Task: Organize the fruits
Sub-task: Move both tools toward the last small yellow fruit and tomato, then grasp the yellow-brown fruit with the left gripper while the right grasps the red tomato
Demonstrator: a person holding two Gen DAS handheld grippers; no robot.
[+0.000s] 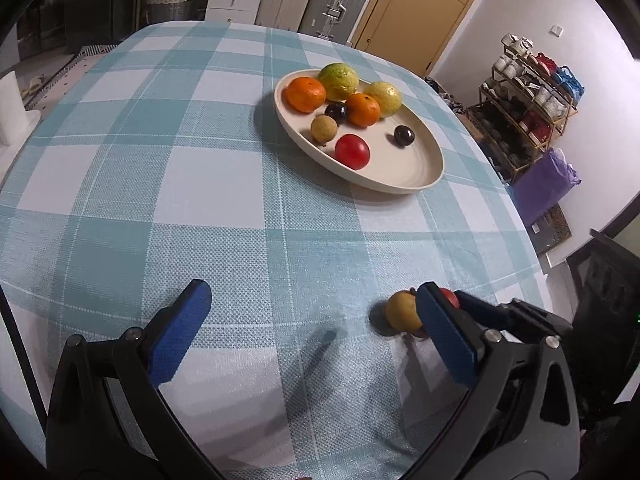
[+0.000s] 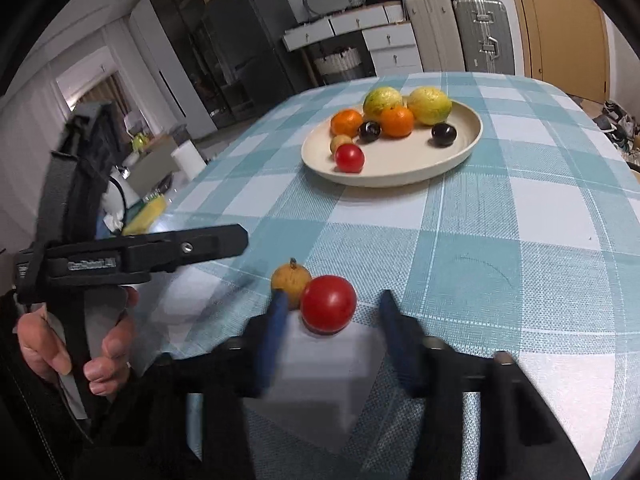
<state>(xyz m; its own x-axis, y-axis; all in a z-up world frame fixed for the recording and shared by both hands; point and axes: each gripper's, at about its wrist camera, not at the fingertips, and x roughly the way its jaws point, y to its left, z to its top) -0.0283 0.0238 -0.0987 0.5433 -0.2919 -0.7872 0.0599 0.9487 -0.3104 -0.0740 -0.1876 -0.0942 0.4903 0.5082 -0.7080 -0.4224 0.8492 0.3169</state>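
Observation:
A cream plate (image 1: 420, 168) (image 2: 460, 152) on the checked tablecloth holds several fruits: oranges, yellow-green citrus, dark plums, a small tan fruit and a red tomato (image 1: 352, 151) (image 2: 349, 157). Two loose fruits lie near me: a red tomato (image 2: 328, 303) (image 1: 450, 297) and a tan fruit (image 2: 291, 278) (image 1: 402, 310). My right gripper (image 2: 332, 312) is open with its blue fingers on either side of the loose tomato, not touching it. My left gripper (image 1: 308, 308) is open and empty, left of the tan fruit; it also shows in the right wrist view (image 2: 140, 252).
The table's right edge (image 1: 532, 240) drops off toward a shoe rack (image 1: 528, 108) and a purple bag (image 1: 544, 180). A white paper roll (image 1: 10, 108) stands at the left. Suitcases and drawers stand beyond the far edge.

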